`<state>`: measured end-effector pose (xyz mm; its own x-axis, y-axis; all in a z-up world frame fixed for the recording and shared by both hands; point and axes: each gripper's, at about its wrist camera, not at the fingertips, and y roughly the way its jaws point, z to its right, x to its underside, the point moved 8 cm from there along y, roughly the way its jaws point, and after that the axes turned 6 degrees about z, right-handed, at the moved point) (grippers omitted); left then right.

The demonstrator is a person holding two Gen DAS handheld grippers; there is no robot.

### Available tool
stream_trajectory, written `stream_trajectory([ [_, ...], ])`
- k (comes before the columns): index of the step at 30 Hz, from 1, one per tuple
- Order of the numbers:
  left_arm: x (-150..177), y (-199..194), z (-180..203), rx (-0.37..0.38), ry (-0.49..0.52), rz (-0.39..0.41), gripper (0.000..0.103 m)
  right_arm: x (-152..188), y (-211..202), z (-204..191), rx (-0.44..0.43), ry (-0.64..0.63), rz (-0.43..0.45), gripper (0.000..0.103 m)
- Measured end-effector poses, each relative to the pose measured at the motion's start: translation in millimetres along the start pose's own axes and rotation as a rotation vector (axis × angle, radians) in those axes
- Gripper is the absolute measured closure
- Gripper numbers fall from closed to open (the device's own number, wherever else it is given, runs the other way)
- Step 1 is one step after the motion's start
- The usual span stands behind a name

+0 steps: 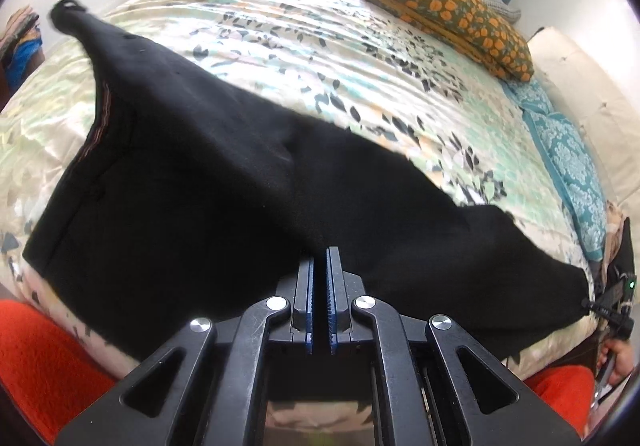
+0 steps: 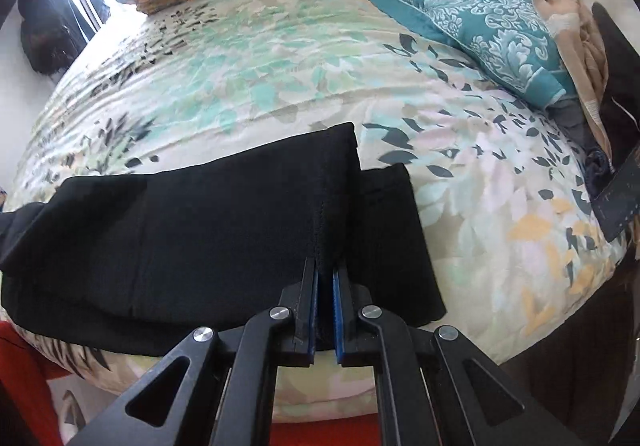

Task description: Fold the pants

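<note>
Pants [image 2: 224,230] hem pinched between right fingers [image 2: 308,286]

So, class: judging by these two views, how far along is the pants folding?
Done: the black pants lie lengthwise on the bed, legs roughly stacked. In hand: the right gripper is shut on the cuff end; the left gripper is shut over the middle. Left: folding them crosswise.

Pants [image 1: 192,181] spread across the near edge of the bed [image 1: 312,57], leg ends to the right, two pillows [image 2: 472,17] at the far side
</note>
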<state>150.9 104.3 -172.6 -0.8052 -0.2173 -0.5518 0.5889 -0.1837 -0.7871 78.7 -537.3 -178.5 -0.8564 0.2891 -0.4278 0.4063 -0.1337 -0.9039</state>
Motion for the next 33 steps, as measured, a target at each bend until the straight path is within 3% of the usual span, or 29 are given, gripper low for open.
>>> stream_trajectory([
  [3, 30, 0, 2, -0.008, 0.014, -0.047, 0.1, 13, 16, 22, -0.011, 0.073, -0.051, 0.097],
  [6, 42, 1, 2, 0.0, -0.009, -0.088, 0.1, 8, 13, 34, -0.021, 0.118, -0.034, 0.097],
  [12, 35, -1, 12, 0.005, -0.025, -0.09, 0.1, 3, 19, 39, 0.01, 0.115, -0.047, 0.096],
  [18, 33, -8, 5, 0.036, -0.106, -0.083, 0.1, -2, 20, 47, -0.03, 0.203, -0.051, 0.096],
  [26, 57, 1, 11, -0.034, 0.047, -0.114, 0.098, 3, 29, 44, 0.029, 0.18, -0.083, 0.096],
  [29, 59, -4, 3, -0.073, 0.052, -0.124, 0.079, 2, 28, 43, 0.039, 0.181, -0.073, 0.09],
  [30, 58, -8, -3, -0.088, 0.037, -0.12, 0.06, 1, 26, 42, 0.032, 0.187, -0.063, 0.086],
  [31, 56, -14, -11, -0.095, 0.01, -0.106, 0.043, 0, 21, 41, 0.03, 0.186, -0.046, 0.076],
  [32, 50, -21, -20, -0.094, -0.03, -0.083, 0.04, -2, 12, 41, 0.054, 0.176, -0.021, 0.06],
  [33, 44, -29, -32, -0.09, -0.077, -0.057, 0.04, -5, 2, 39, 0.088, 0.155, 0.012, 0.052],
])
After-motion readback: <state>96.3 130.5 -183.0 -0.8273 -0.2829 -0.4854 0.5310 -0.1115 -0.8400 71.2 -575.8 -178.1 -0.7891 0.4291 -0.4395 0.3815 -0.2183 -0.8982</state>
